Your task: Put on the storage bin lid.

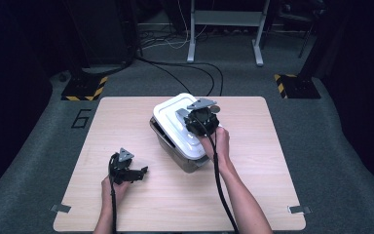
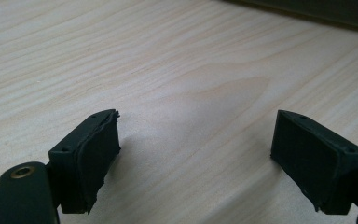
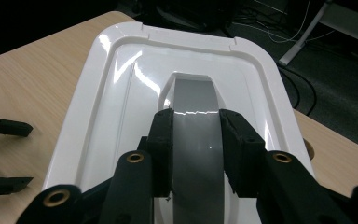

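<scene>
A light wooden desk (image 1: 253, 195) stands on a grey carpet floor (image 1: 336, 146). Black cables (image 1: 185, 66) lie on the floor behind the desk, near the legs of a grey metal stand (image 1: 224, 29). Two black bases with yellow and black stripes (image 1: 84, 87) sit at the far corners. A dark number six (image 1: 81, 118) is marked on the carpet by the left side of the desk. Small grey tape bits (image 1: 60, 208) stick at the near corners.

In the middle of the desk sits a grey box (image 1: 168, 144) with a shiny white plastic lid (image 1: 175, 119) on top. The lid has a grey handle (image 3: 196, 102) in a dip in its middle. Nothing lies between the box and the hands.

The right gripper (image 3: 195, 140) comes at the lid from above, with the hand behind it and the forearm stretched up from the near edge. Its two black jaws are clenched on the grey handle, one on each side.

The left gripper (image 1: 139, 171) is low over the bare wood, near the front left, well apart from the box. It points to the right, towards the box. Its jaws are spread wide with nothing between them.
</scene>
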`<control>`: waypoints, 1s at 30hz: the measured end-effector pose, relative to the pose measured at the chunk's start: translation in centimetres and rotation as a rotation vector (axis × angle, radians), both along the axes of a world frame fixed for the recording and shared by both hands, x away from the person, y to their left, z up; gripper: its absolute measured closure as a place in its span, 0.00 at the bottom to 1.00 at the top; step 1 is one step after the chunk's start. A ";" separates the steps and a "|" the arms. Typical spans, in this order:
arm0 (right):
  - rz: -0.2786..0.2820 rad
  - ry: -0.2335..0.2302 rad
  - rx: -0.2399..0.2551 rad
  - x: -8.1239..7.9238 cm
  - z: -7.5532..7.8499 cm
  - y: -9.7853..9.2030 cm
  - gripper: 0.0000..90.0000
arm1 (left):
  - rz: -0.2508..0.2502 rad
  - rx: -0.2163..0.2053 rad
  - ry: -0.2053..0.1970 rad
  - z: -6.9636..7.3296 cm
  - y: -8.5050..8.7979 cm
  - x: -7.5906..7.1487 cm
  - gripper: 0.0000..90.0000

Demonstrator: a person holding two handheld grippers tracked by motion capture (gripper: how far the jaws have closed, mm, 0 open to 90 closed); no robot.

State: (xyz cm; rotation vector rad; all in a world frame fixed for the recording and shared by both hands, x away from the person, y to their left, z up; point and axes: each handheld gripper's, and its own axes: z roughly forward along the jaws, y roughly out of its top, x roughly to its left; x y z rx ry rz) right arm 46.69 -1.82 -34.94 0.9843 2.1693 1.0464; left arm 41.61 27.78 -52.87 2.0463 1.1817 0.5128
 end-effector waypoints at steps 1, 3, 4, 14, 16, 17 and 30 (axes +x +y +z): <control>0.001 0.003 0.000 0.0 -0.1 0.2 0.73 | 0.000 0.000 0.000 0.0 0.0 0.0 0.17; -0.005 -0.005 -0.005 0.0 -0.3 0.5 0.73 | 0.000 0.000 0.000 0.0 0.0 0.0 0.17; -0.010 -0.005 -0.004 0.0 -0.4 0.6 0.73 | 0.000 0.000 0.000 0.0 0.0 0.0 0.17; -0.029 -0.001 0.010 -0.4 -1.0 1.0 0.73 | -0.001 0.000 0.000 0.0 0.0 0.0 0.17; -0.030 -0.004 0.001 -0.5 -1.1 1.2 0.73 | -0.001 -0.001 0.000 0.0 0.0 0.0 0.17; -0.019 -0.007 -0.007 -0.5 -1.2 1.2 0.73 | -0.002 0.003 -0.001 0.0 0.0 0.0 0.17; -0.007 -0.011 -0.014 -0.8 -1.5 1.3 0.71 | -0.006 0.004 -0.002 0.0 0.0 -0.1 0.17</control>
